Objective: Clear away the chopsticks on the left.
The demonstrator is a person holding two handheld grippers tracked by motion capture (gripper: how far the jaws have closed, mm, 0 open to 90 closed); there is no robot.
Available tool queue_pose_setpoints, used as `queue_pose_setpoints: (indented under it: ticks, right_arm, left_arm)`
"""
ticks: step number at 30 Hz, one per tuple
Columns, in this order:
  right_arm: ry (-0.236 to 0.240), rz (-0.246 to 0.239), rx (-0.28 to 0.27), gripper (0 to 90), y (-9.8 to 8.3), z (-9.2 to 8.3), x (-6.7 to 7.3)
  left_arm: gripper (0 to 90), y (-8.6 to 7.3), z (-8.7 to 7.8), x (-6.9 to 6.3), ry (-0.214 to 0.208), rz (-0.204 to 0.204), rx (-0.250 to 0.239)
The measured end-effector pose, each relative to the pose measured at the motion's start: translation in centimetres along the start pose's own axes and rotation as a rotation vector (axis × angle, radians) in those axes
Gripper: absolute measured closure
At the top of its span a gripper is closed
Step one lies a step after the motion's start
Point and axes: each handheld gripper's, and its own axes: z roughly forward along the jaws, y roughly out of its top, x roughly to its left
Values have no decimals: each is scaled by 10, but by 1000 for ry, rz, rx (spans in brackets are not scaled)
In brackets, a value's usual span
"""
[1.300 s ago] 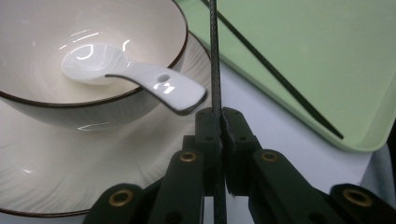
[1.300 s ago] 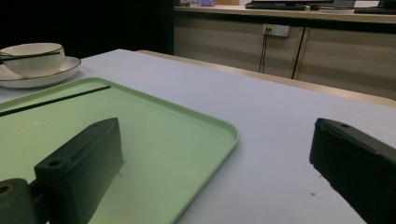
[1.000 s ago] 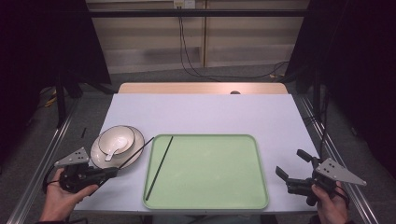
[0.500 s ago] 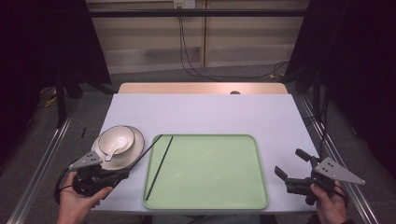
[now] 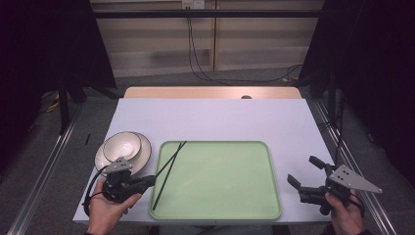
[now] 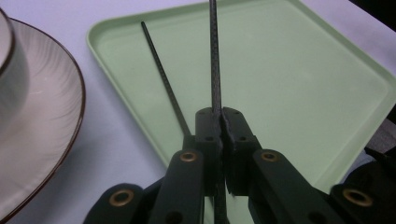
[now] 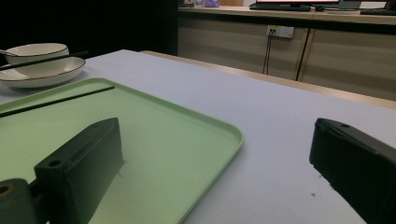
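Your left hand-held gripper (image 6: 219,140) is clamped on one thin, black, textured chopstick (image 6: 214,60) above the smooth green tray (image 5: 230,196); its twin (image 6: 164,79) lies on the tray's edge. Your right hand-held gripper (image 5: 307,175) rests spread wide on the bench (image 5: 220,117).

- The hand-held gripper (image 6: 220,135) pinched one black chopstick (image 6: 214,56) between closed jaws.
- A second chopstick (image 6: 163,74) lay on the green tray (image 6: 299,79).
- A plate (image 6: 42,140) sat left on the surface (image 6: 116,154).

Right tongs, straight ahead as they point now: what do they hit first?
Probably the green tray: the open right tongs aim left and slightly away across its near right corner. Depth is unclear, so they may pass just above it.
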Motion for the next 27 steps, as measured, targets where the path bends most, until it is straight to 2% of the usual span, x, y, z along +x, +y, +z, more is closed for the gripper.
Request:
queue_pose_setpoints:
  ticks: [5,8,9,11,13,20,27]
  right_arm:
    - [-2,-2,-2,20,0,0,0]
    - [1,2,1,21,0,0,0]
    - [1,2,0,21,0,0,0]
    - [-1,2,1,21,0,0,0]
    - [1,3,0,21,0,0,0]
    - [3,3,4,21,0,0,0]
    - [4,8,2,21,-1,1,-2]
  left_arm:
    - [862,7,12,-6,33,-63,1]
    - [862,9,20,-8,42,-86,2]
    - [862,10,23,-8,63,-85,11]
    - [862,9,28,-9,69,-116,12]
    - [862,9,32,-10,101,-145,9]
    - [862,4,47,-13,137,-215,36]
    - [862,2,56,-15,174,-255,68]
